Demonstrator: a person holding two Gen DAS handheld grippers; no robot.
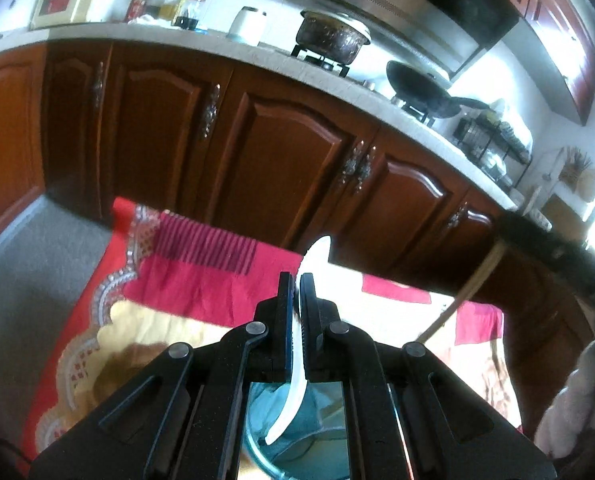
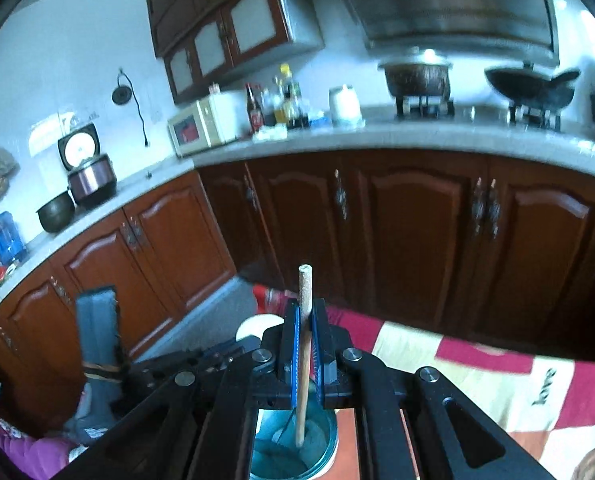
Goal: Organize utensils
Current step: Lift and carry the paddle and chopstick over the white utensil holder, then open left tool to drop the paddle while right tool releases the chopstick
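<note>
My left gripper (image 1: pixel 296 280) is shut on a white plastic spoon (image 1: pixel 315 254); its bowl sticks out past the fingertips and its handle curves down behind the jaws over a teal glass jar (image 1: pixel 281 440). My right gripper (image 2: pixel 304 304) is shut on a wooden stick (image 2: pixel 305 284), likely chopsticks. Its upper end rises above the fingertips and its lower end stands inside the teal jar (image 2: pixel 321 440). In the left wrist view the same wooden stick (image 1: pixel 473 284) slants in from the right under the dark right gripper body. The left gripper's black body (image 2: pixel 201 360) shows at the left of the right wrist view.
A red and cream patterned cloth (image 1: pixel 201 280) covers the table. Dark wooden cabinets (image 2: pixel 417 232) and a grey counter (image 2: pixel 377 136) with a microwave (image 2: pixel 201 124), bottles, a pot (image 2: pixel 415 74) and a wok (image 2: pixel 531 82) stand beyond. Grey floor (image 1: pixel 37 256) lies between.
</note>
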